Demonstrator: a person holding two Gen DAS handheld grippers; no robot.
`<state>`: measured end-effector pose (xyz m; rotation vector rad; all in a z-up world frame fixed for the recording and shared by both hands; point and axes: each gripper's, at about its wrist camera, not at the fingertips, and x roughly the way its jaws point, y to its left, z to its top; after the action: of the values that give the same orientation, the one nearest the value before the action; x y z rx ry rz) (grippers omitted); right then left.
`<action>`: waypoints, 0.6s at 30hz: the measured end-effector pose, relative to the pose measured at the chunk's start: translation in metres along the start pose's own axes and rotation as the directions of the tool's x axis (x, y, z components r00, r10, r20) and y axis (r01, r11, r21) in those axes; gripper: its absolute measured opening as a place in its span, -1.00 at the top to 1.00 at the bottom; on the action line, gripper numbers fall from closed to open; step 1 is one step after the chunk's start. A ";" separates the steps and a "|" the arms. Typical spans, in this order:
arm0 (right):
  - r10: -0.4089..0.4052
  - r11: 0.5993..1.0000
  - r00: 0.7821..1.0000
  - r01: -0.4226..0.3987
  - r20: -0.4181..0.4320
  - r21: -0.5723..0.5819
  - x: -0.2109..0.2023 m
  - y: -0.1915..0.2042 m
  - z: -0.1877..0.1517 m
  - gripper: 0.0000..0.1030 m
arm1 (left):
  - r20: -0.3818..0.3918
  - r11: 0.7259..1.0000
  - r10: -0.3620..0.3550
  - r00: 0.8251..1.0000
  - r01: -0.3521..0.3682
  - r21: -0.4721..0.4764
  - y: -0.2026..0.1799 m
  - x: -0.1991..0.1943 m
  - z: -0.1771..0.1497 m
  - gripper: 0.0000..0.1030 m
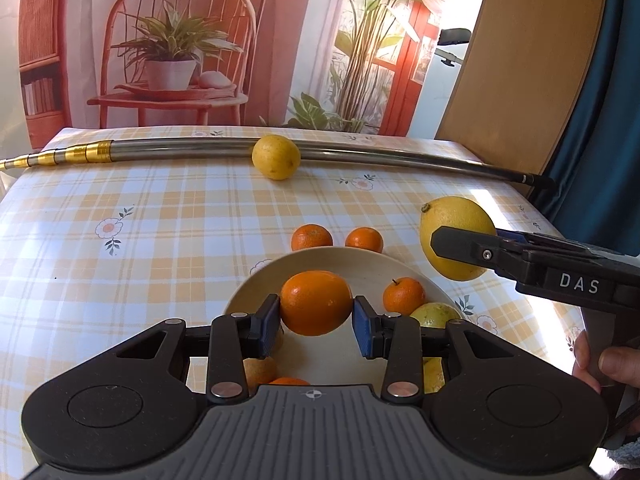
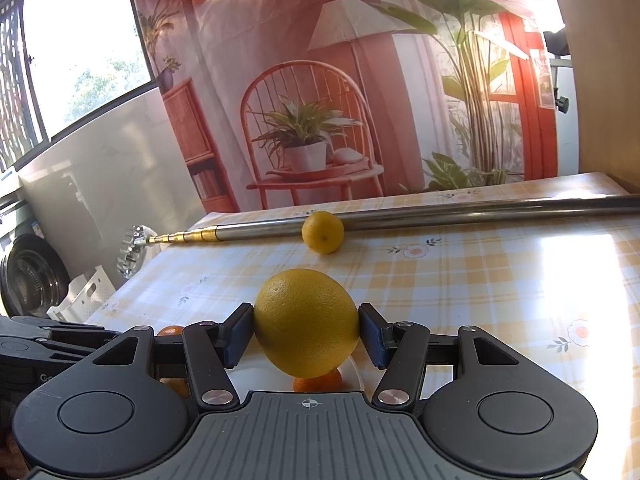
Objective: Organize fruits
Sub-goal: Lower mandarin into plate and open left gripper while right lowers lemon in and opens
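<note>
Two pairs of tongs are at work, each closed on a fruit. Nearest in the left wrist view, the left tongs (image 1: 316, 322) pinch a large orange (image 1: 316, 303) between blue pads, holding it above the pale bowl (image 1: 360, 266). In the bowl lie a small orange with a stem (image 1: 404, 296), a yellow-green fruit (image 1: 435, 315) just beside it, and more fruit partly hidden under the tongs' frame near the bottom. At the right edge, fingers of a hand (image 1: 612, 364) show beneath the other tool.

Just beyond the bowl's far rim, two small oranges (image 1: 312, 237) sit side by side on the surface (image 1: 160, 220), which wears a yellow checked cloth with flowers. To the right, the right tongs (image 2: 306, 334) grip a big yellow citrus (image 2: 306, 322) on both sides, lifted clear of the cloth and close to the bowl's right edge; below it in the right wrist view a small orange and a strip of white rim peek out.

Farther back, a lone lemon (image 1: 276, 157) rests against a long metal telescopic pole (image 1: 180, 148) lying across the surface. Behind hangs a printed backdrop (image 1: 180, 40) of a chair and potted plant.
</note>
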<state>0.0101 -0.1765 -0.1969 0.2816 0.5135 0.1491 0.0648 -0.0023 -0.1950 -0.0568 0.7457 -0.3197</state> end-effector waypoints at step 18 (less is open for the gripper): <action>0.000 1.000 1.000 0.001 -0.030 0.005 0.005 -0.001 -0.001 -0.03 | -0.085 0.997 0.038 0.996 -0.032 0.067 0.009 0.046 0.010 0.20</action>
<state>0.0139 -0.1758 -0.2007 0.2844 0.5438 0.1518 0.1056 -0.0085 -0.2199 0.0322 0.8208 -0.3147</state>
